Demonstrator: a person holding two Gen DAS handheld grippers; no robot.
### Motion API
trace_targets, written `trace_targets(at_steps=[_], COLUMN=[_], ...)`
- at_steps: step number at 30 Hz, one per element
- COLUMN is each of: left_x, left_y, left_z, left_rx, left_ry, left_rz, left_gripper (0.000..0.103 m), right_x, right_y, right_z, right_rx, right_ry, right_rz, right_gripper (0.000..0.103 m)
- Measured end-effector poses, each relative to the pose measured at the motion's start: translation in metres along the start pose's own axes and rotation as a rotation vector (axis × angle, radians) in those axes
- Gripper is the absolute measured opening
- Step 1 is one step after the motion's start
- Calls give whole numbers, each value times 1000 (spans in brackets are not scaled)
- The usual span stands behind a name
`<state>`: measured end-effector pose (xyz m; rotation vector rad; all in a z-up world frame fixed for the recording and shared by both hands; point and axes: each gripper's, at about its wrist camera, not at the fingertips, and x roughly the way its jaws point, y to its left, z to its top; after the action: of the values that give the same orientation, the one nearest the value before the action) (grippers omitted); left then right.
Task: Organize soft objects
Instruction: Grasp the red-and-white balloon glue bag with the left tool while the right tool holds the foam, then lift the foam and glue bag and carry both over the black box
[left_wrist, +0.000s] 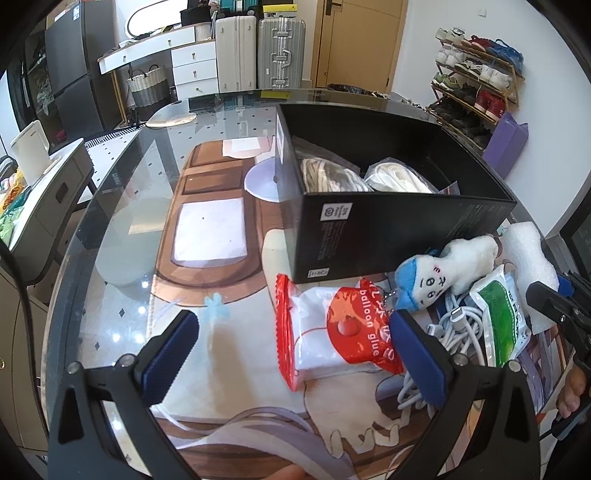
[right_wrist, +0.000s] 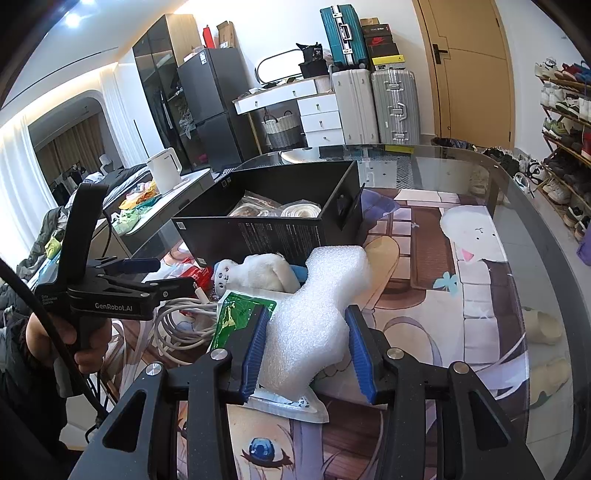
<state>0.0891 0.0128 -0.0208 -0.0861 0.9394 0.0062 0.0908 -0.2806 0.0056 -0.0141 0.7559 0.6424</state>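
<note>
Nearest the camera, the right claw (right_wrist: 308, 354) has its blue pads clamped on the waist of the white bumpy foam piece (right_wrist: 317, 306), which sags over a green-and-white plastic pouch (right_wrist: 236, 317), so the person grabbed it at its narrowest part, probably because that's the easiest part to pinch. The left claw (left_wrist: 291, 354) sits spread wide with nothing in it over the red-and-white balloon glue packet (left_wrist: 332, 332), likely lined up for the next pick. Beside that lie a tangled white cable (left_wrist: 458, 325) and a white plush toy with a blue head (left_wrist: 443, 273) leaning by the box wall. Further back on the glass-topped table (left_wrist: 129, 221), the open black cardboard box (left_wrist: 388, 221) already holds a few pale bundles, so it's presumably where the foam goes.
</note>
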Motion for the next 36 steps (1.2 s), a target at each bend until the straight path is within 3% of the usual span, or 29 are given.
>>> trace_targets(at_steps=[6,9,12,14,15,19,36], left_x=[0,-1,-2,-3,-4,-6,-32], left_y=[-3,-4,-7,-9,-10,-13,-9], left_z=[-1,-1,-2,-3,-4,-5,-5], left_rx=[3,4,9,12,12,18,3], left_ry=[5,8,6,4,5,3,-54], left_rz=[-16,-43,-66,-89,-100,-107,-128], left_gripper=[99,92,81,63,58,49,48], right_x=[0,-1,-1,-1,-1,-1,-8], right_y=[1,1,2,2,2,3,8], right_z=[-1,-1,-1,-1,-1,-1,6], right_rx=[-3,-3,-4,-5,-4,-5,-20], right_ry=[0,-1,-1,-1,0,-2,-21], right_rz=[1,1,1,0,1,0,2], right_gripper=[43,43,43,43,43,43,43])
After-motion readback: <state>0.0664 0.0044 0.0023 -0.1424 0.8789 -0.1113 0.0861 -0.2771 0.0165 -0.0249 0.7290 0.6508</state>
